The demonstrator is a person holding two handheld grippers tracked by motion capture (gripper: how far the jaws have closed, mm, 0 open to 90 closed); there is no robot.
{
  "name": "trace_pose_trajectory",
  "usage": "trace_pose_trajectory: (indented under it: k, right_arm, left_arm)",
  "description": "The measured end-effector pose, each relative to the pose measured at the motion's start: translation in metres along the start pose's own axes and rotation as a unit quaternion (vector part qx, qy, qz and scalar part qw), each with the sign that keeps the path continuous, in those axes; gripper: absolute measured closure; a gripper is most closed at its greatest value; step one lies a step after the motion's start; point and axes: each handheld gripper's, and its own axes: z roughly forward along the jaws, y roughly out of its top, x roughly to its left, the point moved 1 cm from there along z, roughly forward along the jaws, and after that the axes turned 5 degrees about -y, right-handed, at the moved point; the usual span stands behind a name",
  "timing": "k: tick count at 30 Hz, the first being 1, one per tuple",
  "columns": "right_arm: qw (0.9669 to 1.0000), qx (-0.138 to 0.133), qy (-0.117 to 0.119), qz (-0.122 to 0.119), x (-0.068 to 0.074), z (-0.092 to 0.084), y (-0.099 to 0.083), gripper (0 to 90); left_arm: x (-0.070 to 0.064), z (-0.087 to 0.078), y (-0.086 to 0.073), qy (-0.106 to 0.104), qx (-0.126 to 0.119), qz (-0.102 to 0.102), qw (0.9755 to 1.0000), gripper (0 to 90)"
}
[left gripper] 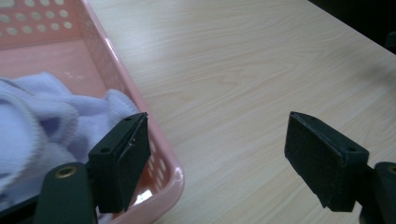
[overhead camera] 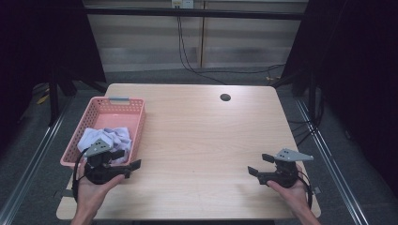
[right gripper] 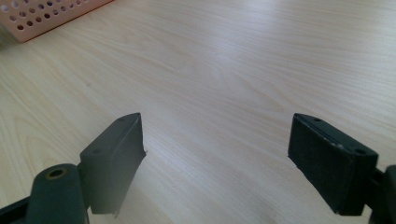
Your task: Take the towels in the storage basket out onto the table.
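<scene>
Two grippers sit low in the high view: the left gripper (overhead camera: 126, 165) at lower left, against the near corner of the pink basket (overhead camera: 139, 123), and the right gripper (overhead camera: 257, 165) at lower right over bare table (overhead camera: 202, 140). Both have their jaws spread wide with nothing between them; in the left gripper view one pad hangs just above the basket rim (left gripper: 161, 154) while the other is out over wood. The lavender cloth (overhead camera: 109, 138) lies crumpled in the near half of the basket, bunched toward its near left corner.

Judging by this, the cloth is set down and the left hand is clearing away. Done well, that means lifting straight off before sliding sideways, so the inner pad does not catch the rim and drag the light basket. Open tabletop runs across the centre and right of the frame; the near edge is close to both hands, so moves should go up-frame
</scene>
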Motion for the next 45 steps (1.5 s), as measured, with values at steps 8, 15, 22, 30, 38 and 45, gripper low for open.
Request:
trace_pose_trajectory:
  k: [8, 15, 22, 30, 38, 45]
  right_arm:
    - [1.0, -0.001, -0.004, 0.001, 0.0, 0.0, 0.0, 17.6]
    - [1.0, 0.002, -0.004, -0.002, 0.0, 0.002, 0.001, 17.6]
    - [0.9999, 0.003, -0.009, -0.007, 0.001, 0.003, 0.001, 17.9]
    - [0.9999, 0.008, -0.003, -0.007, 0.003, 0.005, 0.001, 17.6]
    - [0.9999, 0.013, 0.005, -0.01, 0.004, 0.007, 0.0, 17.9]
    - [0.9998, 0.016, 0.008, -0.01, 0.004, 0.009, 0.0, 18.0]
  left_arm:
    - [0.031, -0.016, 0.015, 0.028, 0.013, -0.016, 0.9994, 20.8]
    - [0.051, -0.022, 0.022, 0.049, 0.029, -0.023, 0.9981, 20.7]
    - [0.064, -0.029, 0.032, 0.061, 0.05, -0.016, 0.9967, 18.7]
    - [0.083, -0.034, 0.041, 0.08, 0.055, -0.015, 0.9952, 17.0]
    - [0.107, -0.01, 0.037, 0.071, 0.109, -0.022, 0.9912, 16.7]
    - [0.11, 0.01, 0.03, 0.054, 0.16, -0.022, 0.9854, 15.9]
